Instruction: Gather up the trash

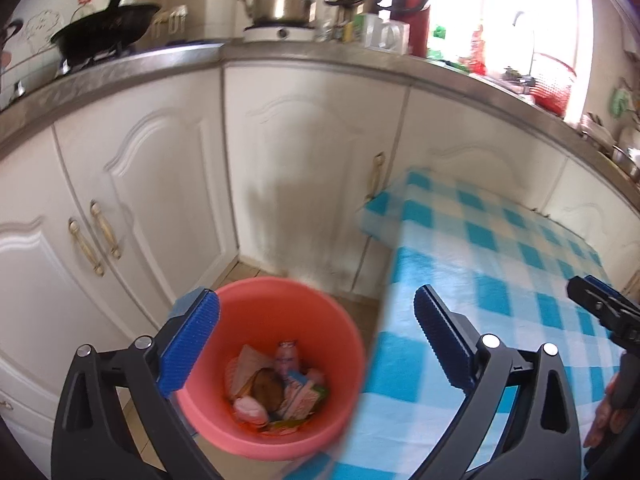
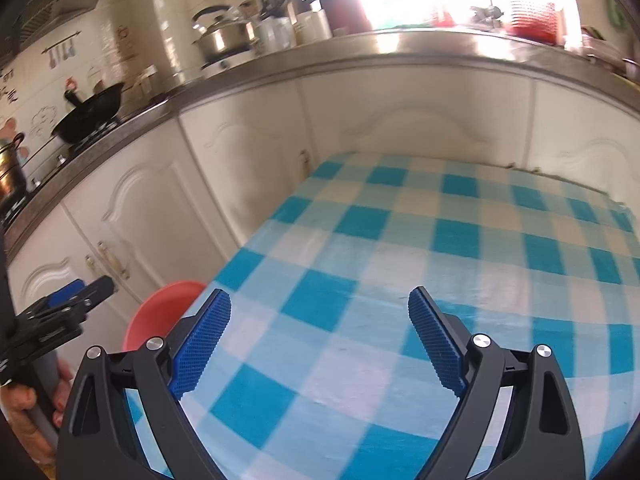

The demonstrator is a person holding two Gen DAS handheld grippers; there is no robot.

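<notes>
- The left gripper [image 1: 316, 344] has its jaws spread wide, nothing between its 2 blue ribbed pads [image 1: 191, 344]; it hangs above the floor at the table's corner, tilted down.
- Directly below, mostly on its left side, stands a salmon-pink bucket [image 1: 276, 304] on the tiled floor, in the nook between the white cabinets [image 1: 140, 184] and the table.
- The trash [image 1: 276, 392] lies at the bucket's bottom: crumpled wrappers, a small pink bottle, something brown and round; blur hides finer detail.
- The right gripper [image 2: 320, 340] is likewise wide apart and empty, poised over the table's blue-and-white checked cloth [image 2: 440, 248]; no item shows on the cloth in either view.
- In the right wrist view the bucket's rim [image 2: 160, 300] peeks out past the table's left edge, with the left gripper and the hand [image 2: 24, 412] holding it further left.
- Beyond, a grey countertop [image 1: 320, 60] carries a black wok [image 1: 108, 28], a steel kettle [image 1: 280, 4], flasks and a red basket [image 1: 554, 80].
</notes>
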